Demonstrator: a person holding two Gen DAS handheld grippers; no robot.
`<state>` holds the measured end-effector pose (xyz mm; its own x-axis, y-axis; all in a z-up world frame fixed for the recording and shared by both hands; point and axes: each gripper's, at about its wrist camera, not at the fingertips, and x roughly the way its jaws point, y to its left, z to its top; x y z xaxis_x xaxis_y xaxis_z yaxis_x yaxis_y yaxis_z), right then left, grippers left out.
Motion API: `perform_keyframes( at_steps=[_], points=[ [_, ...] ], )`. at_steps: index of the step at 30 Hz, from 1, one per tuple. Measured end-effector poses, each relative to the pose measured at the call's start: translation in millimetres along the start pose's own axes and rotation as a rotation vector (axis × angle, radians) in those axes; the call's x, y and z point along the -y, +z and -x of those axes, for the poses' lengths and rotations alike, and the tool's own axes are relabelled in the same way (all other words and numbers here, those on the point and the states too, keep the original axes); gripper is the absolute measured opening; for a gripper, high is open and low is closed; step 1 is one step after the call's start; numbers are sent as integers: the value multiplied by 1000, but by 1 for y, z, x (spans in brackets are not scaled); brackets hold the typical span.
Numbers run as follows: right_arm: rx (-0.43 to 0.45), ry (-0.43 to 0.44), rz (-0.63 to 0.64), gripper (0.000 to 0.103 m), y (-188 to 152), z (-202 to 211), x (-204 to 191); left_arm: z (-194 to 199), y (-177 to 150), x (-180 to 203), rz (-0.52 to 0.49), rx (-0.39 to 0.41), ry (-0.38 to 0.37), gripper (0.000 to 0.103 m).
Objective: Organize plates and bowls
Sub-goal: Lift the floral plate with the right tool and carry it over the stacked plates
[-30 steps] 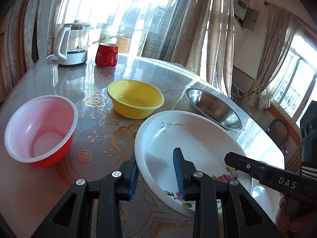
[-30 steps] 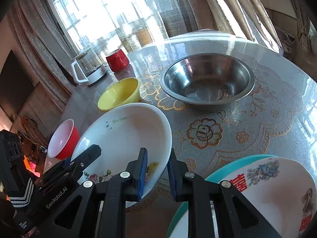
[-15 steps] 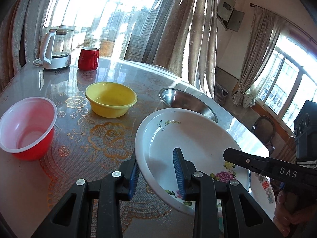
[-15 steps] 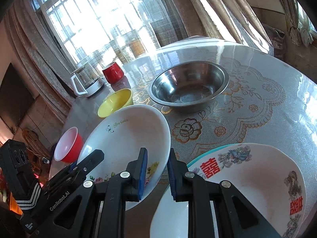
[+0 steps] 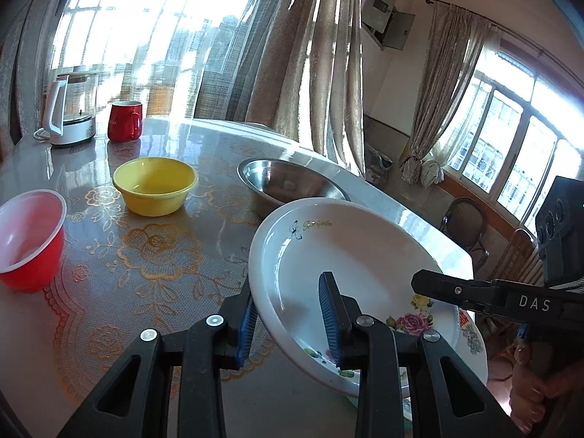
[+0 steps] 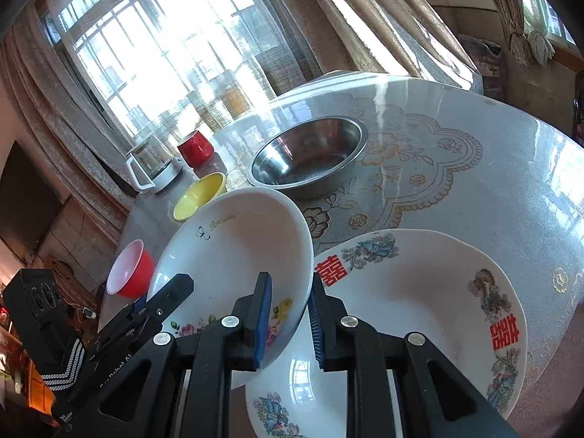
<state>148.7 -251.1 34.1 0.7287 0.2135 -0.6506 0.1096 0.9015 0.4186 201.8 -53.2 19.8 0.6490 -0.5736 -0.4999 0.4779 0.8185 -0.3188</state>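
Observation:
A white plate with roses (image 5: 350,255) hangs tilted just above the table, held by both grippers. My left gripper (image 5: 288,321) is shut on its near-left rim. My right gripper (image 6: 289,319) is shut on the opposite rim of the same plate (image 6: 237,252). Partly under it lies a larger plate with red characters and dragons (image 6: 419,292), flat on the table. A steel bowl (image 6: 310,153) sits further back, a yellow bowl (image 5: 155,184) left of it, and a red bowl with a white inside (image 5: 25,233) at the far left.
A glass kettle (image 5: 69,116) and a red mug (image 5: 125,121) stand at the table's far edge by the curtained window. The round table (image 6: 474,168) has a lace-pattern cover. Chairs (image 5: 467,219) stand beyond its right edge.
Both grippers have carried the rose plate sideways to the right and slightly up; it now overlaps the red-character plate, which has come fully into the right wrist view.

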Motion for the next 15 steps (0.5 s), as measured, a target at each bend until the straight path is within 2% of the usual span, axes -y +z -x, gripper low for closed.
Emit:
perform_keyframes(
  at_steps=[15],
  points=[
    [13, -49, -85, 21, -27, 39, 46, -4, -21, 55, -129, -41, -86, 32]
  ],
)
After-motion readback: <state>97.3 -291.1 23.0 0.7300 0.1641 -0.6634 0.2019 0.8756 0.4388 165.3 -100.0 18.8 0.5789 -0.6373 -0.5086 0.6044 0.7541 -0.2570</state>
